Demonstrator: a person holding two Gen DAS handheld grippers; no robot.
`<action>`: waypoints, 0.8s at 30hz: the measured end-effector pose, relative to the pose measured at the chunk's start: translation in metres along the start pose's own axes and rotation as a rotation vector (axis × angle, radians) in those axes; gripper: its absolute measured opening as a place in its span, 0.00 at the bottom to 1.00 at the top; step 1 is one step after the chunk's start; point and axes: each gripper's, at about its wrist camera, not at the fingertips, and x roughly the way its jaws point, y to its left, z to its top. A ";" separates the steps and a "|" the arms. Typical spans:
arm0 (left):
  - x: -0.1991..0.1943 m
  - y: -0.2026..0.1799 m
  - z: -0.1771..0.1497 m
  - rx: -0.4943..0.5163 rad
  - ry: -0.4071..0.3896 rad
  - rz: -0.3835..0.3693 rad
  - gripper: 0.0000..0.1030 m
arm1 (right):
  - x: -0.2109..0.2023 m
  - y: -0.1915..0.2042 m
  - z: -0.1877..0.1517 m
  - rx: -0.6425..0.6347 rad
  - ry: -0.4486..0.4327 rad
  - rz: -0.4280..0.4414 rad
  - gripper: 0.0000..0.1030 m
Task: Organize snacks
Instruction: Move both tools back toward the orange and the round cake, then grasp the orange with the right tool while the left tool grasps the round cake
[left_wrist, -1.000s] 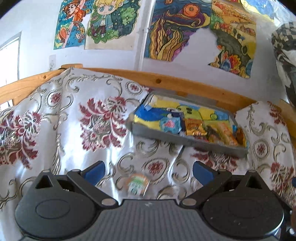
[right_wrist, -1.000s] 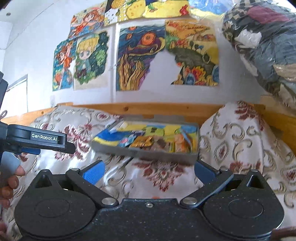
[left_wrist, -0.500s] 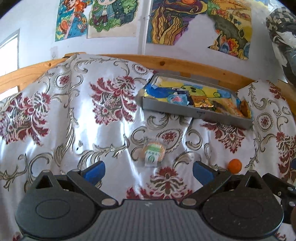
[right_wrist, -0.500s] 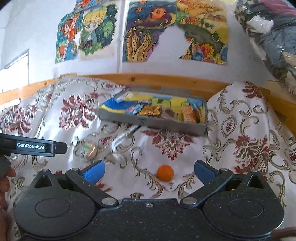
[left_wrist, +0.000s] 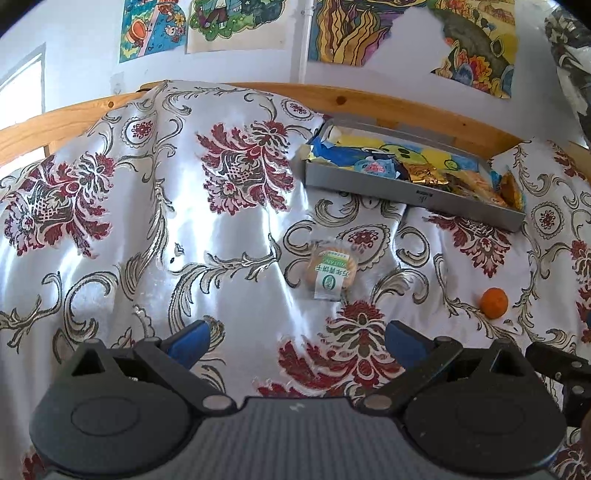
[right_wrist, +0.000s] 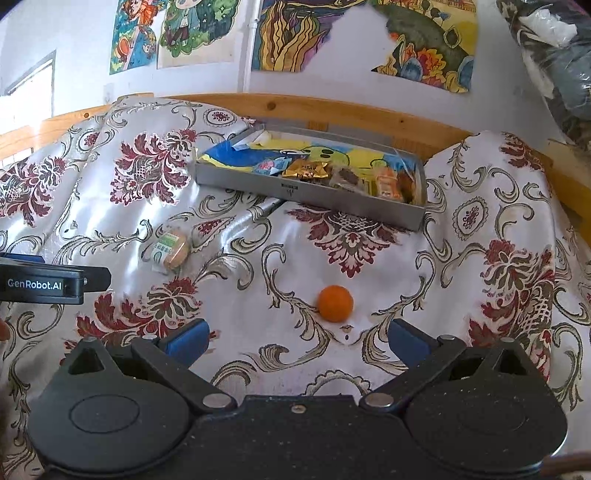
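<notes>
- Both grippers, left gripper (left_wrist: 295, 338) and right gripper (right_wrist: 297, 338), hover spread wide, empty.
- Wrapped biscuit (left_wrist: 332, 271) lies near the tray (left_wrist: 410, 192): light, crinkly, brittle (pinch its flat faces gently).
- Orange ball (right_wrist: 335, 303), further right, likely rolls; grip across its middle.

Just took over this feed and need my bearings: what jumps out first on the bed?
A grey tray packed with bright snack packets sits at the back by the wooden rail. On the flowered cloth in front of it lie two loose items: a small orange ball ahead of the open right gripper, and a wrapped round biscuit ahead of the open left gripper.
</notes>
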 end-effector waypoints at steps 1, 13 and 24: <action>0.000 0.000 0.000 0.000 0.000 0.002 0.99 | 0.000 0.000 0.000 0.000 0.002 0.000 0.99; 0.007 -0.003 0.003 0.020 0.016 0.015 0.99 | -0.001 -0.003 0.004 0.024 0.001 0.022 0.99; 0.022 -0.015 0.022 0.067 0.010 0.033 0.99 | 0.004 -0.021 0.025 0.044 0.001 0.085 0.99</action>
